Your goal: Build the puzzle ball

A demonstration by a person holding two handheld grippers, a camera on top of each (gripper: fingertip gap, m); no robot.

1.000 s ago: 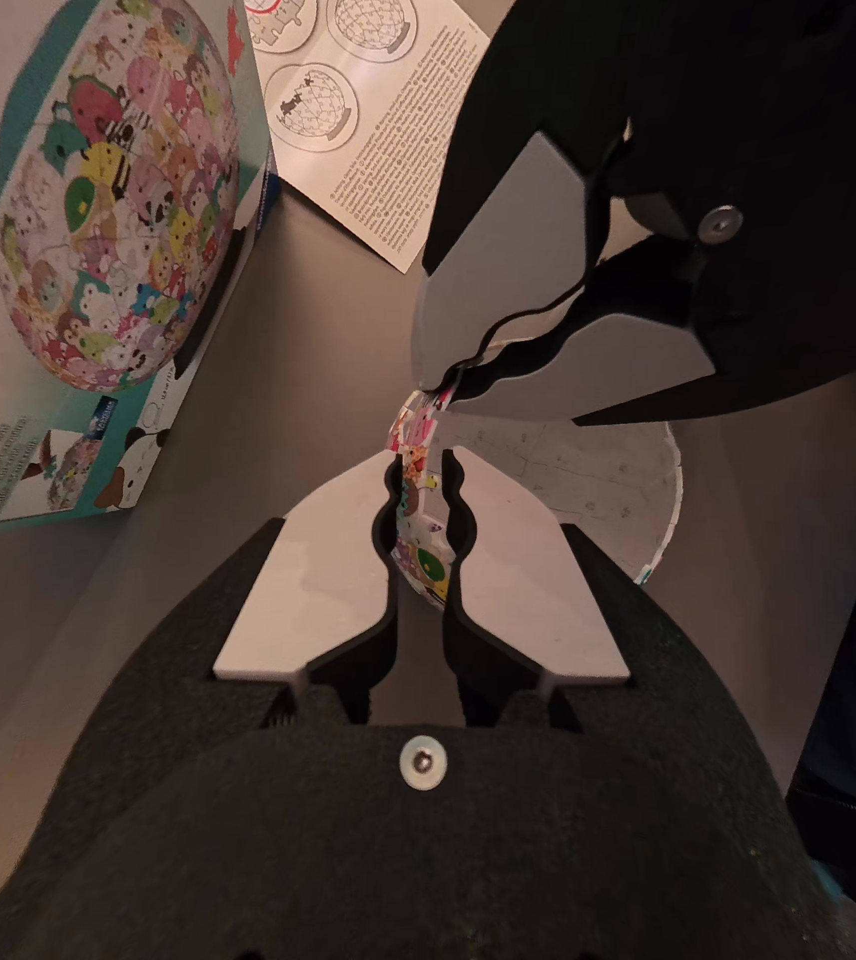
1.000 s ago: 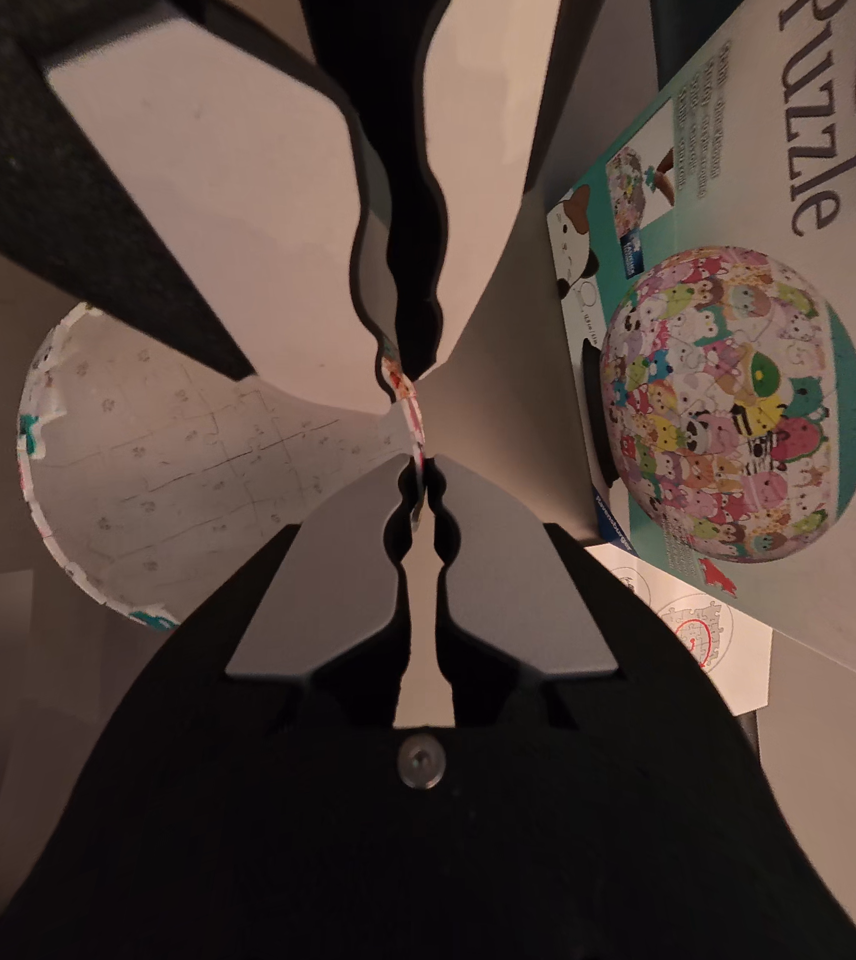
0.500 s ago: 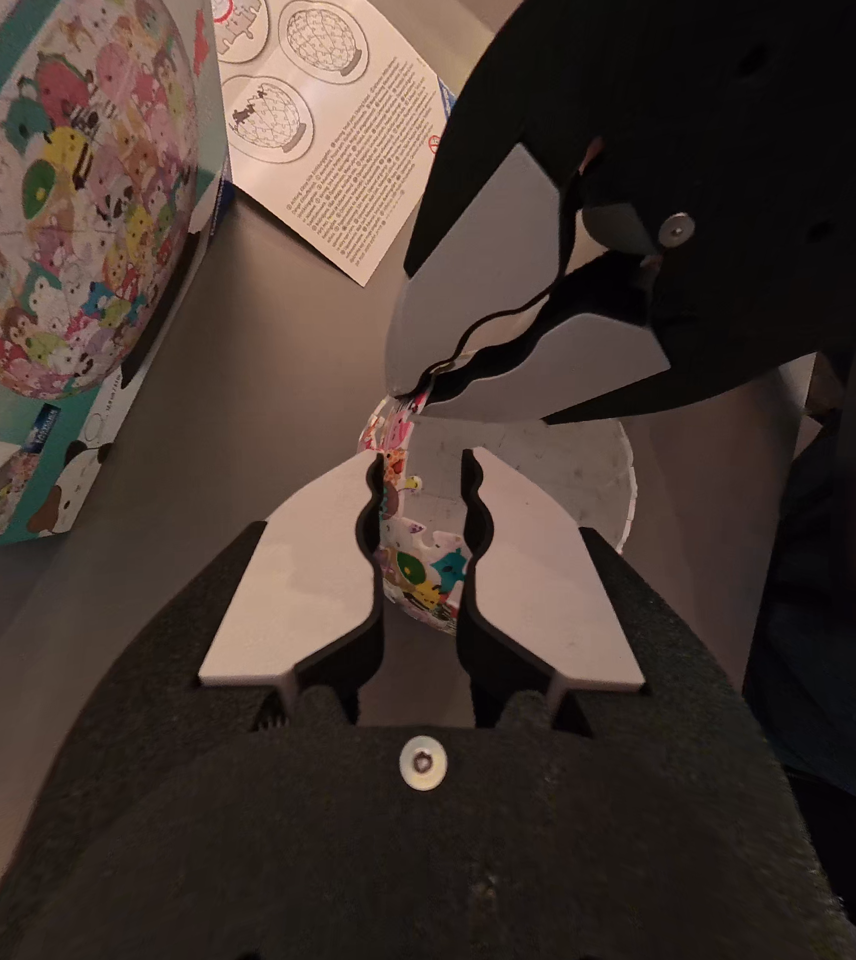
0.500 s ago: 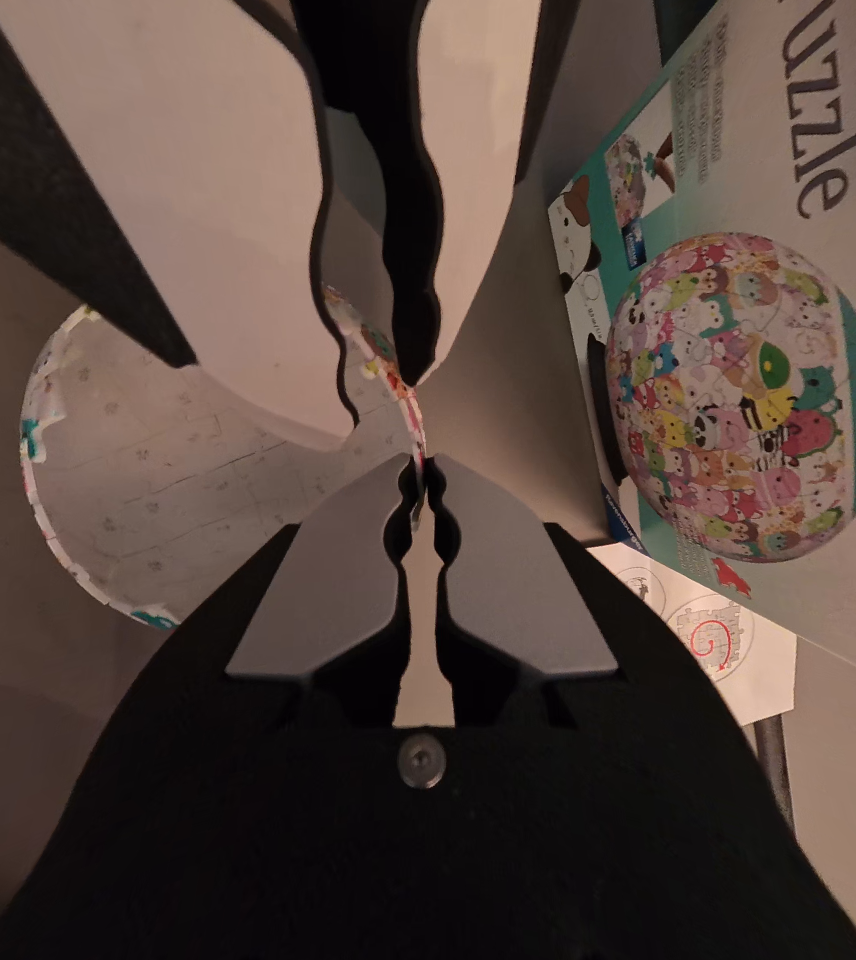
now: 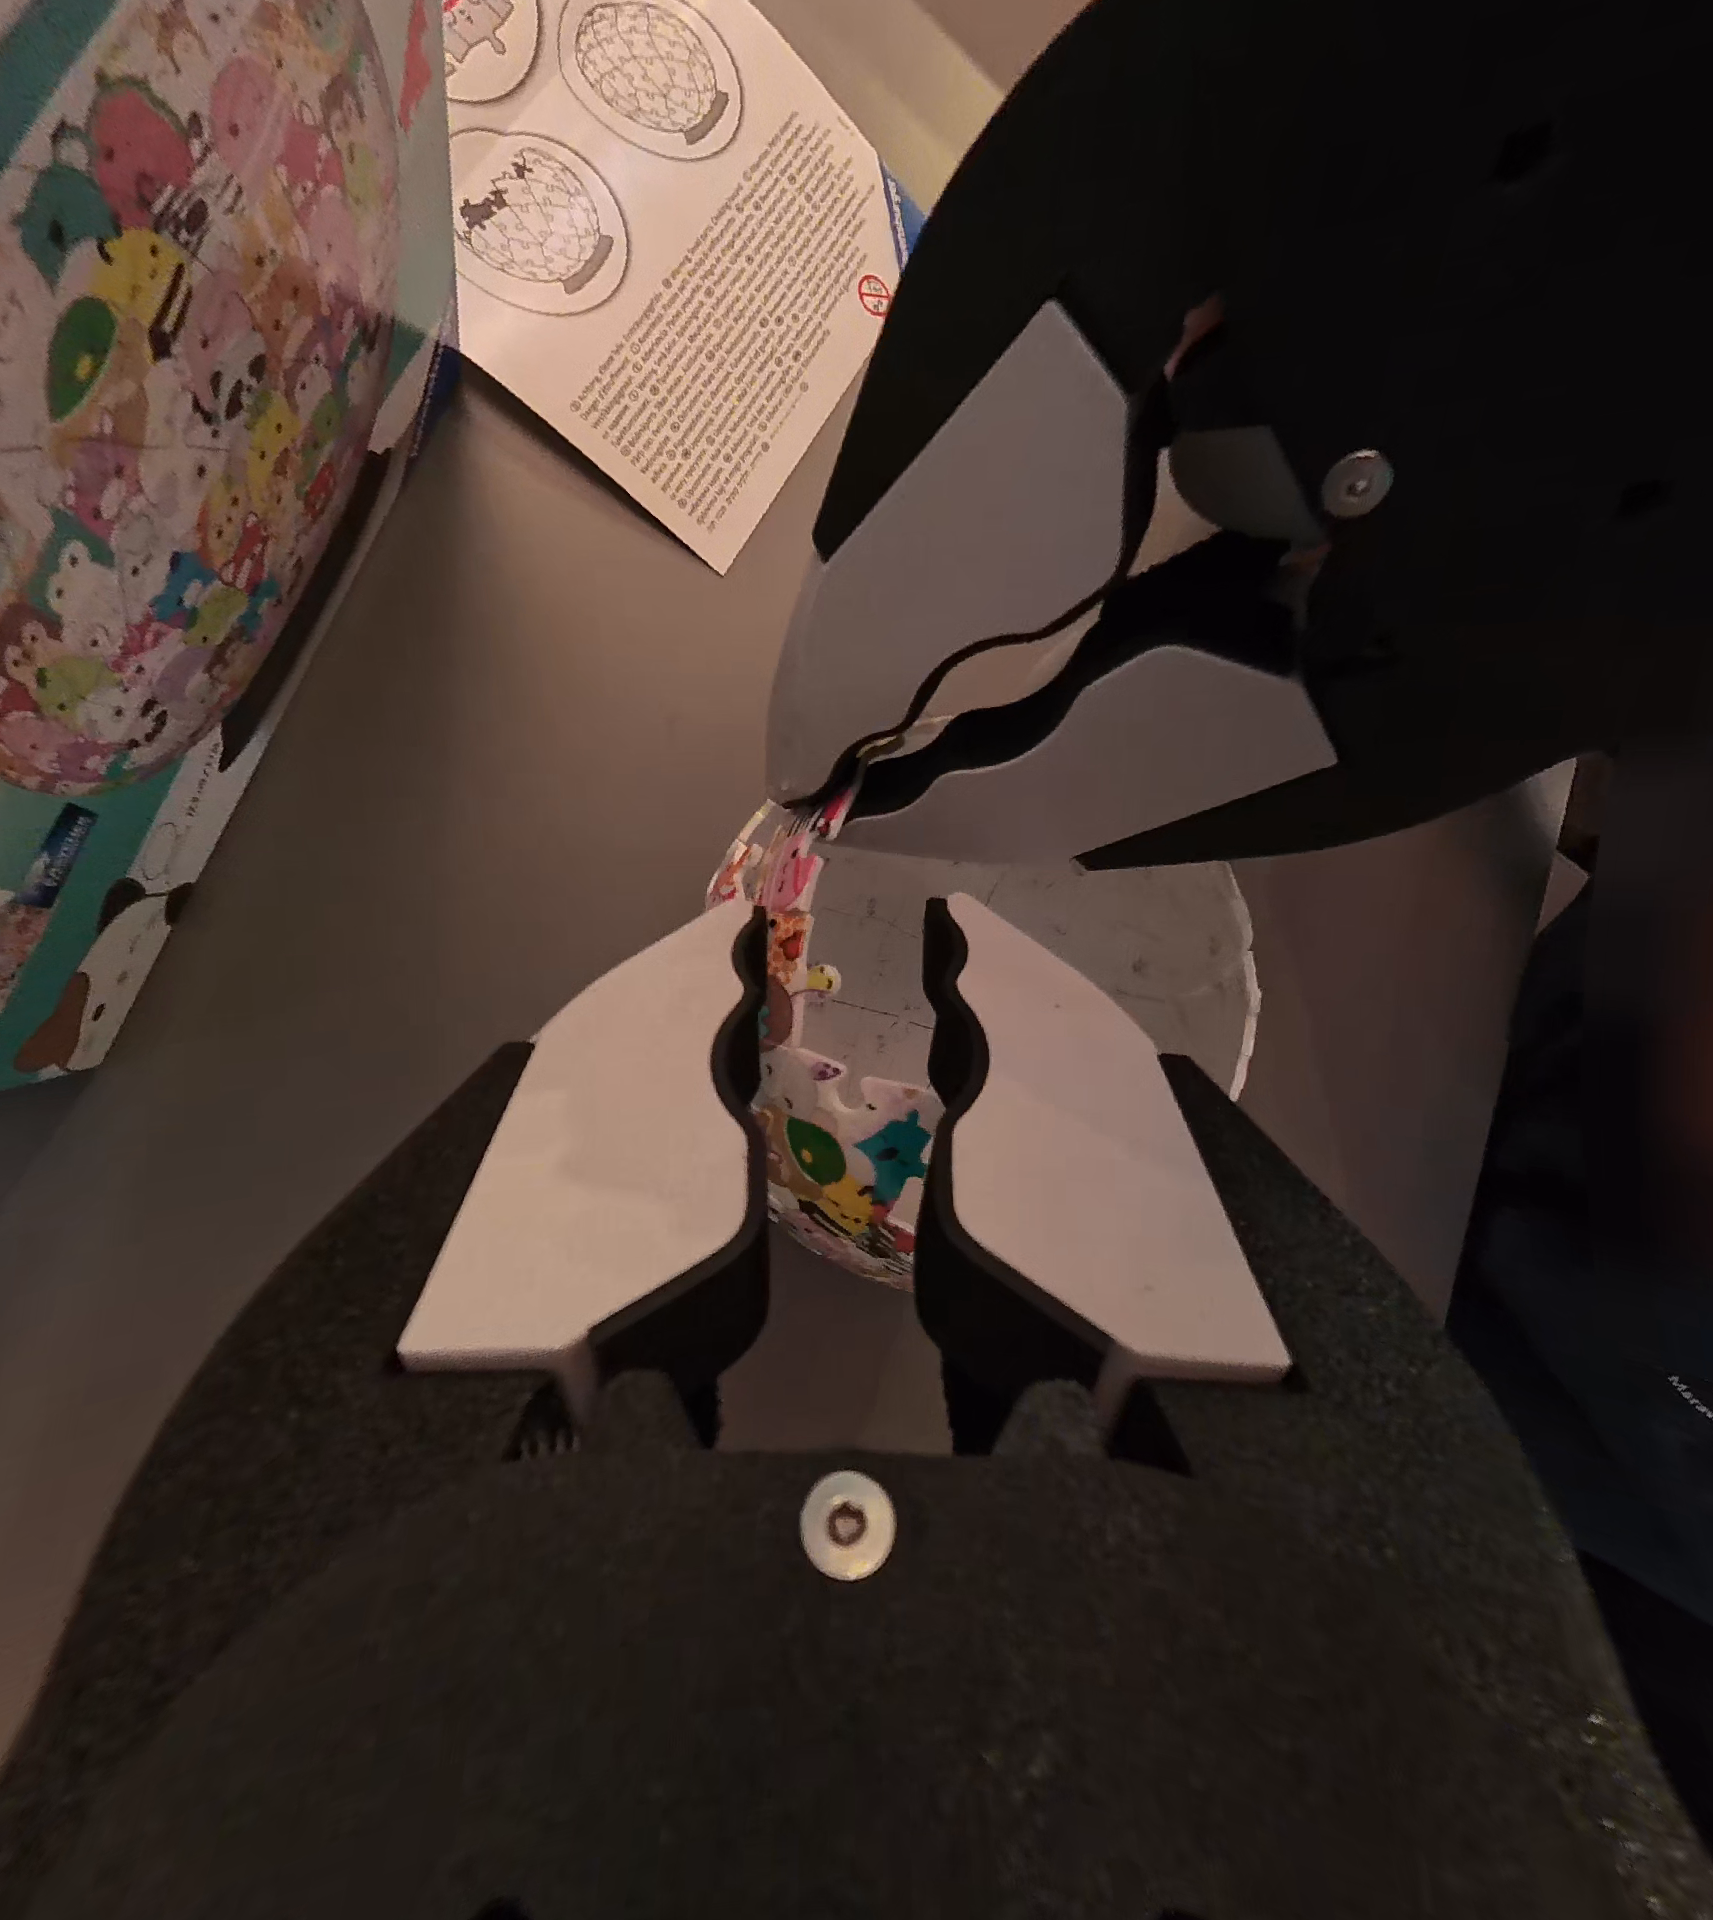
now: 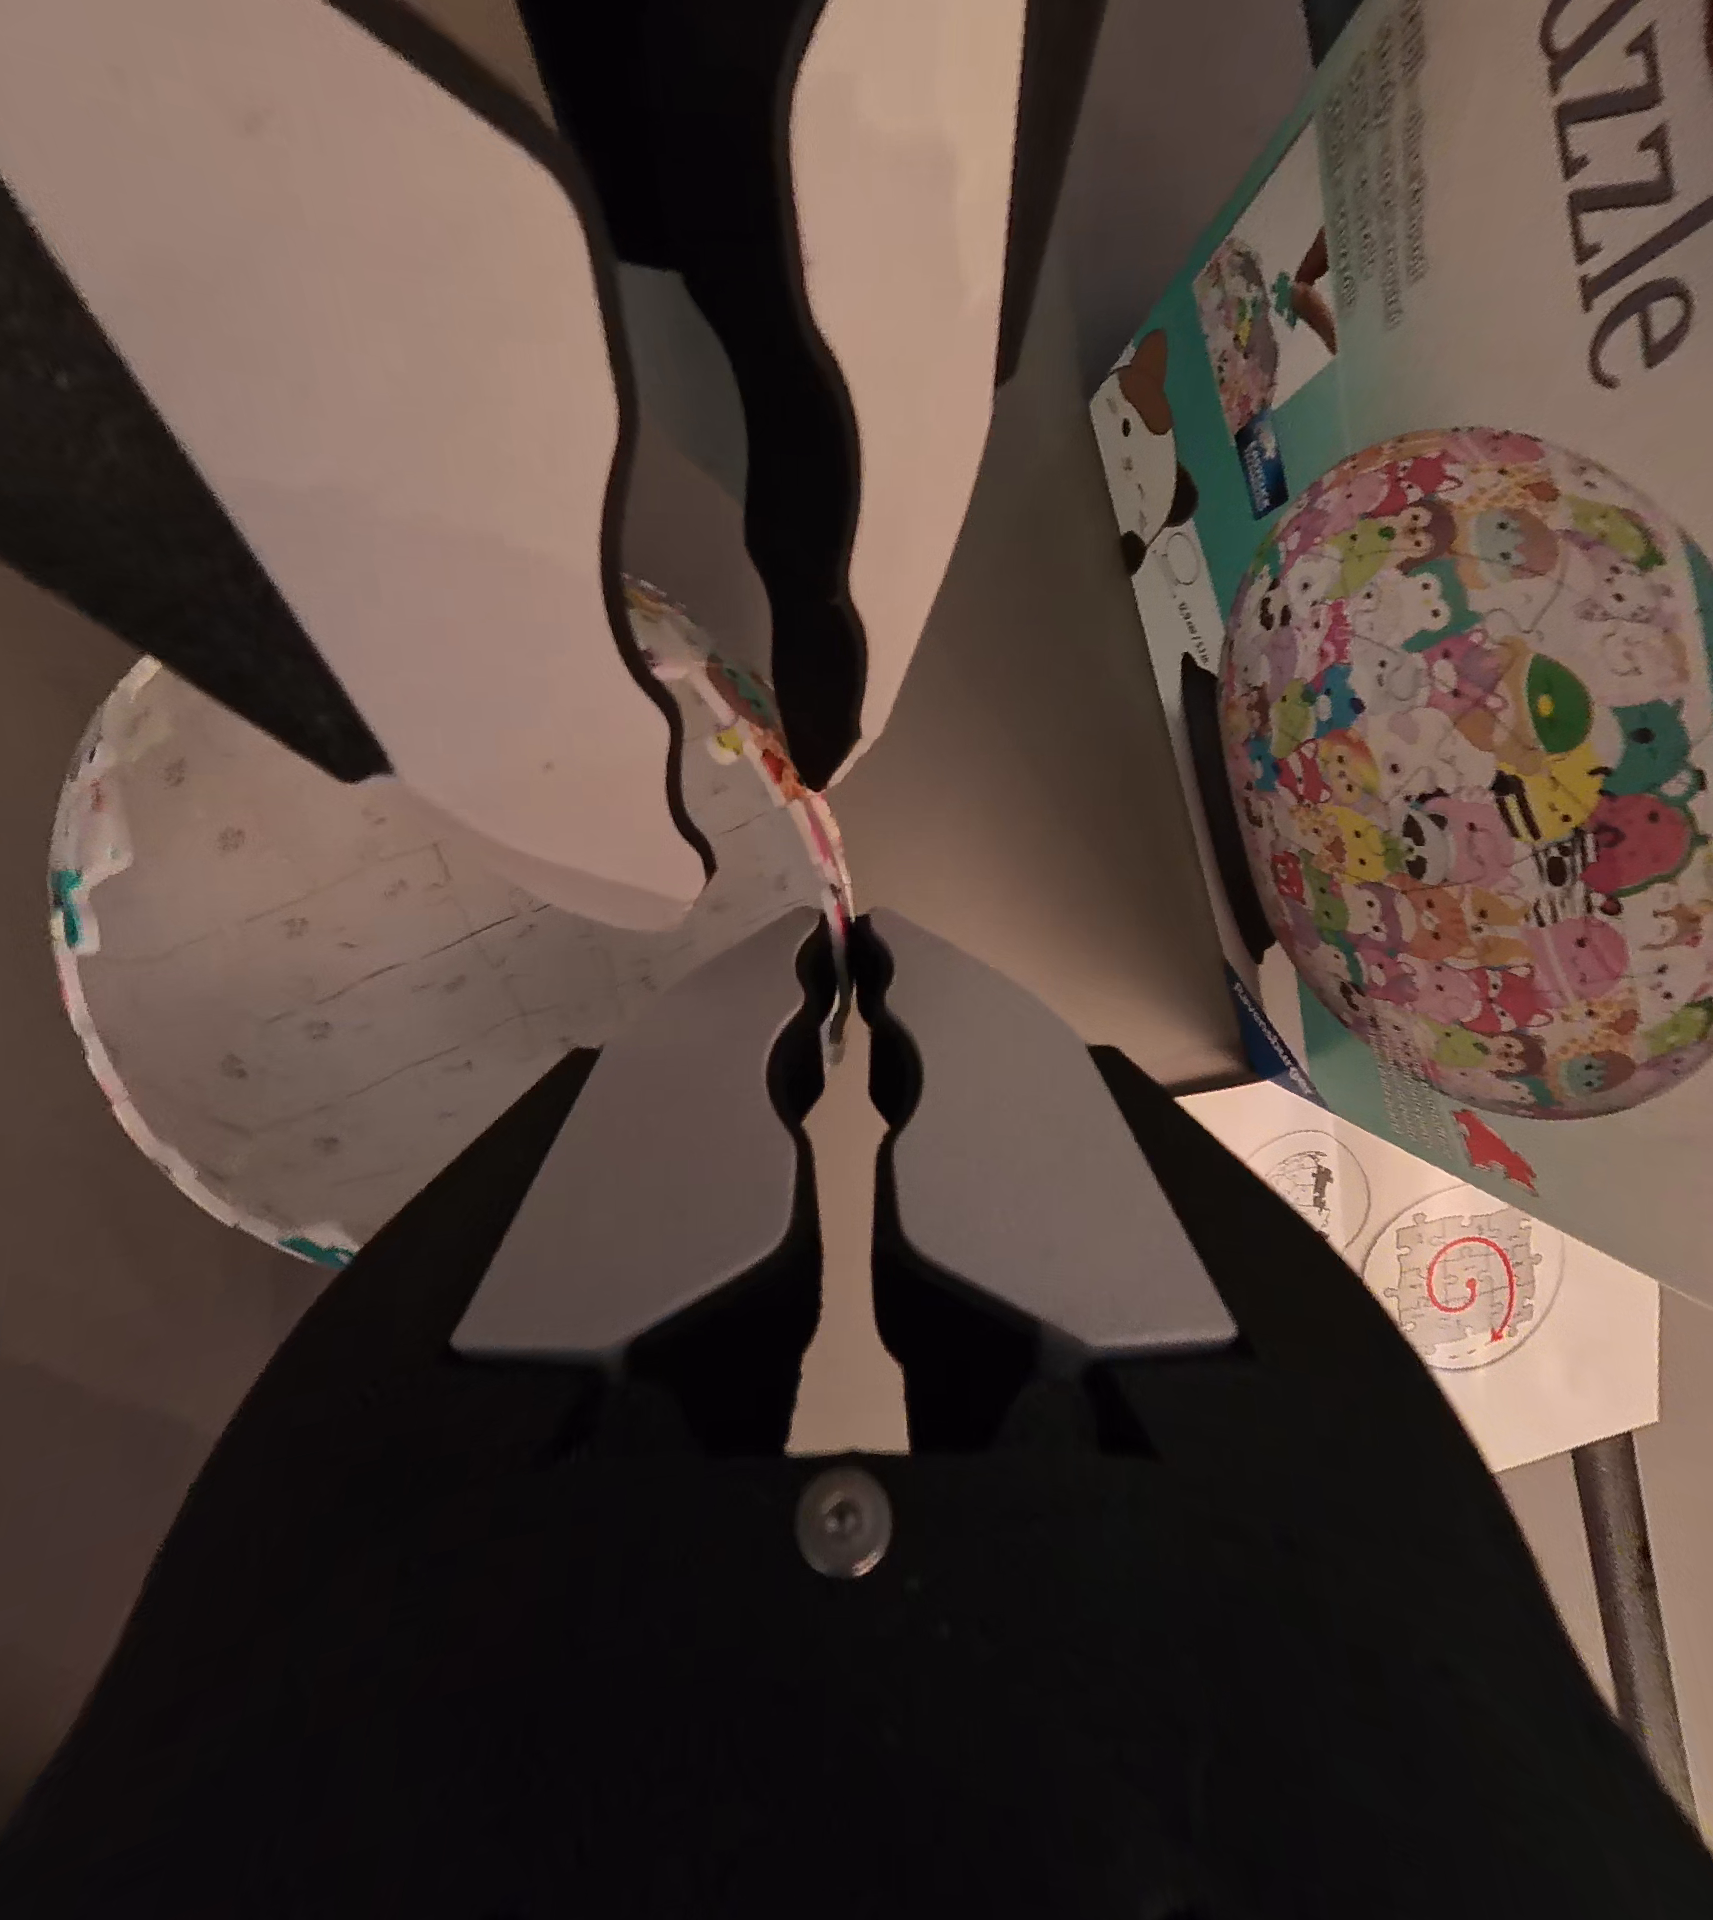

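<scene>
Dim, warm light falls on a plain grey tabletop (image 5: 519,727) (matte, unpatterned); a metal leg (image 6: 1631,1621) shows below.

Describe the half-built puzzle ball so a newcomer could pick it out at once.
Start at the big teal puzzle box lying on the grey table; beside it lies a white instruction sheet. Nearer the camera, between the left gripper and right gripper, is the half-built puzzle ball. Unlike the printed ball, it is a real open shell: colourful cartoon outside, plain white inside.
</scene>
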